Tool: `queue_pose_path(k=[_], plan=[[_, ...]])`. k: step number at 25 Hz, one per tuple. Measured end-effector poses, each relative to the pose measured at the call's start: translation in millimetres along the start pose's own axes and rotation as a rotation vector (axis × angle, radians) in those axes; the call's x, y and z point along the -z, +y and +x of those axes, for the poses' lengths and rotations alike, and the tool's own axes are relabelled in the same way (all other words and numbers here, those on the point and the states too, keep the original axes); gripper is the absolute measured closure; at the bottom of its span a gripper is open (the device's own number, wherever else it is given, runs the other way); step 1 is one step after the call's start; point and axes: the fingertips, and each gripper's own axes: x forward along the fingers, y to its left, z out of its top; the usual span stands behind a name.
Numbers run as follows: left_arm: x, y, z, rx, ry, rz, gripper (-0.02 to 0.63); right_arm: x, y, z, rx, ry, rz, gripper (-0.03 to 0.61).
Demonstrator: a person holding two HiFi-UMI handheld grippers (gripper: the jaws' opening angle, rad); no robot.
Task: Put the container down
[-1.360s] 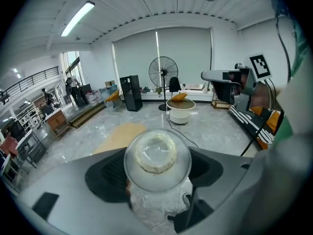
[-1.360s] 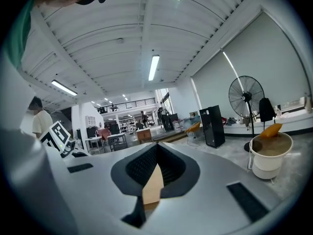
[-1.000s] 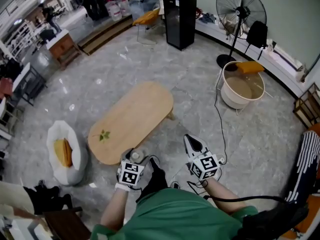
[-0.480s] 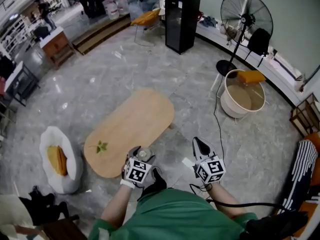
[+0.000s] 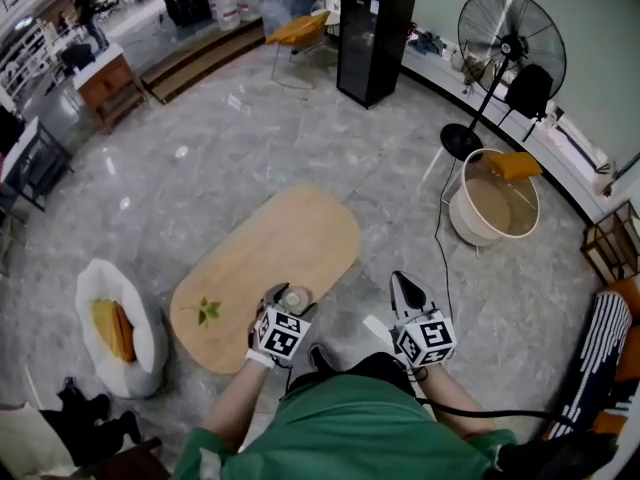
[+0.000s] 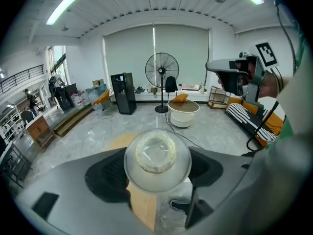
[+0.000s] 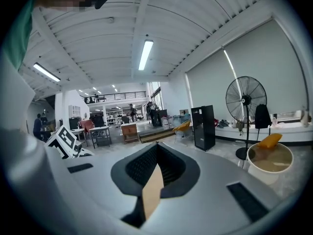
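In the head view a clear round container [image 5: 295, 296] is held in my left gripper [image 5: 291, 299], right at the near edge of the oval wooden table [image 5: 275, 243]. The left gripper view shows the container [image 6: 157, 159] end-on, clamped between the dark pads of the left gripper [image 6: 157, 166], with a strip of table [image 6: 144, 210] below it. My right gripper [image 5: 408, 289] hangs over the floor right of the table, jaws together and holding nothing. In the right gripper view the right gripper [image 7: 155, 173] leaves only a thin wedge where the table [image 7: 152, 194] shows.
A small green sprig [image 5: 208, 311] lies on the table's near left part. A white cushion with an orange item [image 5: 113, 328] sits left on the floor. A white tub [image 5: 493, 200], a standing fan [image 5: 510, 53], a black cabinet [image 5: 375, 40] and a floor cable [image 5: 437, 238] lie beyond.
My left gripper has carried the container forward, from beside the table's near end to over its edge. The right gripper has drifted slightly forward. The head view has shifted toward the table.
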Motion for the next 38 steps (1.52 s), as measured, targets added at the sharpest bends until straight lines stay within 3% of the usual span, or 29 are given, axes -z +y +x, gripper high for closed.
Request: queue_pose_path(k=[8, 21, 30, 38], plan=[[-27.4, 30.7, 45.5, -0.024, 0.023, -0.021, 0.268, 5.6, -35.8, 58.8, -0.043, 0.029, 0.014, 0.566], [-113.0, 75.8, 158.7, -0.17, 0.022, -0.155, 0.268, -5.7, -145.4, 196.9, -0.281, 0.071, 0.0, 0.566], [-121.4, 96.8, 220.5, -0.244, 0.081, -0.219, 0.268, 9.1, -199.3, 249.5, -0.346, 0.12, -0.018, 0.565], [-93.2, 148.6, 273.5, -0.243, 0.113, -0.213, 0.268, 40.4, -203.5, 308.0, -0.349, 0.143, -0.038, 0.566]])
